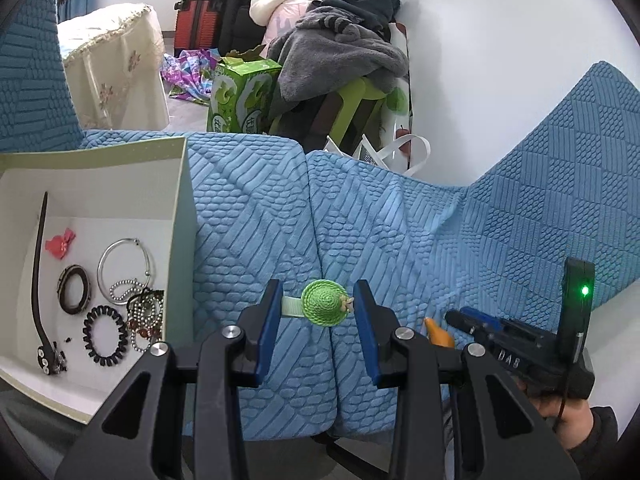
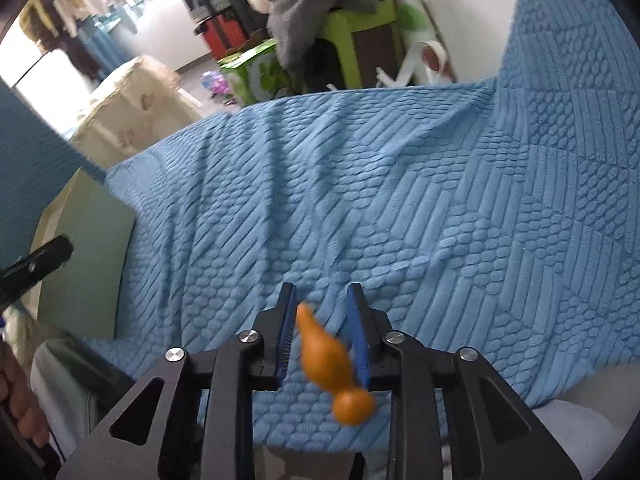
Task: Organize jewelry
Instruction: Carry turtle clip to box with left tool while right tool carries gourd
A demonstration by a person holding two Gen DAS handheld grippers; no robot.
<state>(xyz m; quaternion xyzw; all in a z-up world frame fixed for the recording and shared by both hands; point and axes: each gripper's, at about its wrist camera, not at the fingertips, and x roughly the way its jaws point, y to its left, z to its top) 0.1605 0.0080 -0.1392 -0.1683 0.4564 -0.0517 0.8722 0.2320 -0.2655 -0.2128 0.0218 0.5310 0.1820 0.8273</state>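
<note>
A green crocheted hat hair clip (image 1: 324,303) lies on the blue textured sofa cover (image 1: 400,220), between the fingertips of my left gripper (image 1: 317,300), which is open around it. An open white box (image 1: 120,184) at the left holds several pieces: a silver bangle (image 1: 125,270), bead bracelets, a black spiral hair tie (image 1: 105,337), a red bow (image 1: 61,243) and a dark strap. My right gripper (image 2: 322,304) is partly open, with an orange gourd-shaped piece (image 2: 326,354) between its fingers; it looks blurred. The right gripper also shows in the left wrist view (image 1: 454,316).
The box's pale green side (image 2: 88,256) stands left of the right gripper. Beyond the sofa edge are a green carton (image 1: 240,92), a green stool piled with grey clothes (image 1: 340,52), a white bag and a cloth-covered cabinet (image 1: 112,72).
</note>
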